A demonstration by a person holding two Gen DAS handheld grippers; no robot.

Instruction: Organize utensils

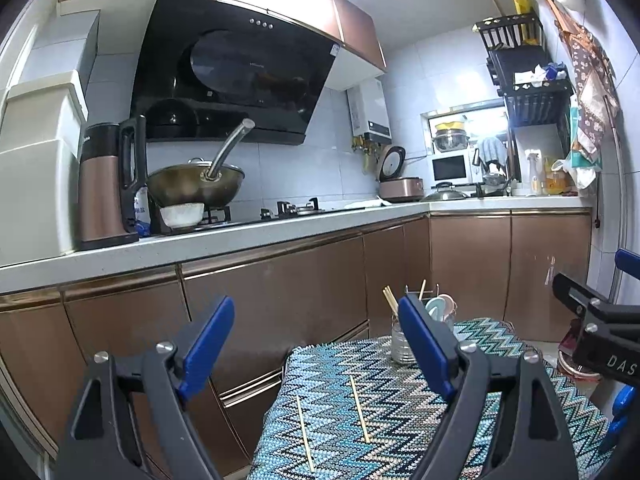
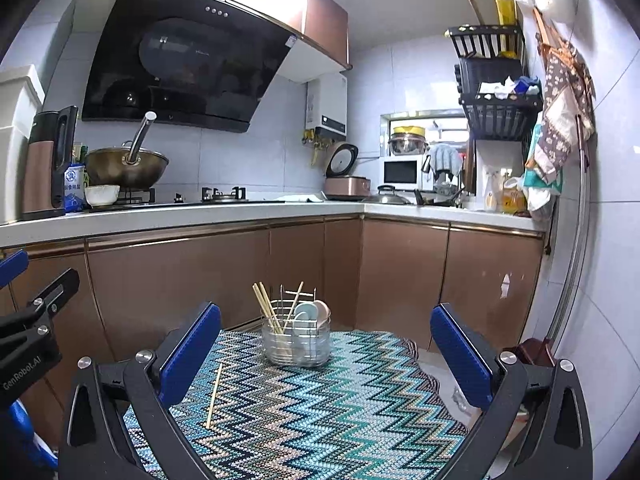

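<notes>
Zigzag-knit teal, white and black table cloth (image 2: 320,400) under both grippers. Clear glass jar with wire utensil caddy (image 2: 297,338) at far edge of cloth, fully visible only from right wrist: pale bamboo chopsticks (image 2: 267,306) upright inside, pastel blue and pink spoons (image 2: 314,312) beside them. From left wrist, same jar (image 1: 402,344) mostly hidden behind blue finger pad. Two loose bamboo chopsticks on cloth seen from left wrist, one nearer left edge (image 1: 305,434), one more central (image 1: 360,410), roughly parallel, apart from each other. Only one loose chopstick (image 2: 214,396) seen from right wrist, near left pad. Left gripper (image 1: 316,340) spread wide, nothing between jaws, hovering above cloth. Right gripper (image 2: 326,340) spread wide too, empty, jar framed between pads but well ahead. Each view catching other gripper's black body at frame edge. Copper-brown cabinet fronts (image 2: 180,276) and white counter (image 2: 200,216) behind.
</notes>
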